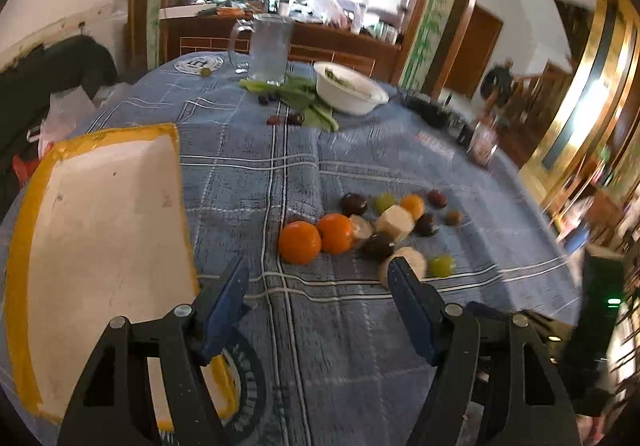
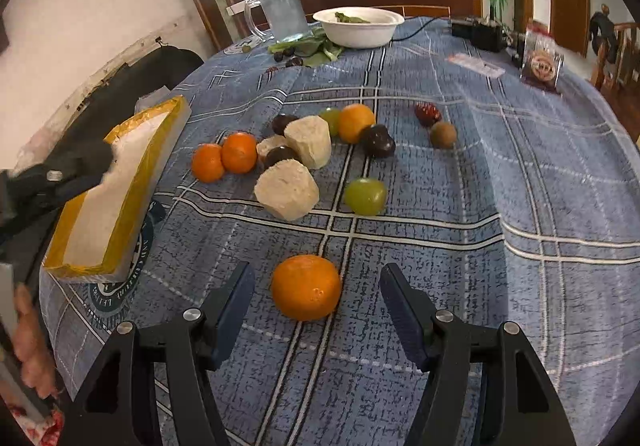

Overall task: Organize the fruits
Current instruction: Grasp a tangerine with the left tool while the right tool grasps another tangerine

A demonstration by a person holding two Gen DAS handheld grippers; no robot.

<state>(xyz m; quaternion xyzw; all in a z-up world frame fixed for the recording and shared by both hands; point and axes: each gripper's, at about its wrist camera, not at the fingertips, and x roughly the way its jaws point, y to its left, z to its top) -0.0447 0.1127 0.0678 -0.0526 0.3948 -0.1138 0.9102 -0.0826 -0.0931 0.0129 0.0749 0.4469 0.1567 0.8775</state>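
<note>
On the blue plaid cloth lies a cluster of fruit: two oranges (image 1: pixel 299 242) (image 1: pixel 336 232), white peeled chunks (image 1: pixel 395 222), dark plums (image 1: pixel 354 204) and green grapes (image 1: pixel 441 265). My left gripper (image 1: pixel 318 282) is open just short of the nearest orange, with nothing between its fingers. To its left stands a white foam tray (image 1: pixel 120 134) with a yellow taped rim. In the right wrist view a single orange (image 2: pixel 306 286) lies between the fingers of my right gripper (image 2: pixel 316 278), which is open with a gap on each side. The cluster (image 2: pixel 287 189) and the tray (image 2: pixel 140 186) lie beyond.
A white bowl (image 2: pixel 360 26), a glass jug (image 2: pixel 280 12) and green leaves (image 2: pixel 316 46) stand at the table's far side. A black device (image 2: pixel 480 32) and a packet (image 2: pixel 542 60) are at the far right. A person's hand (image 2: pixel 34 358) shows at the lower left.
</note>
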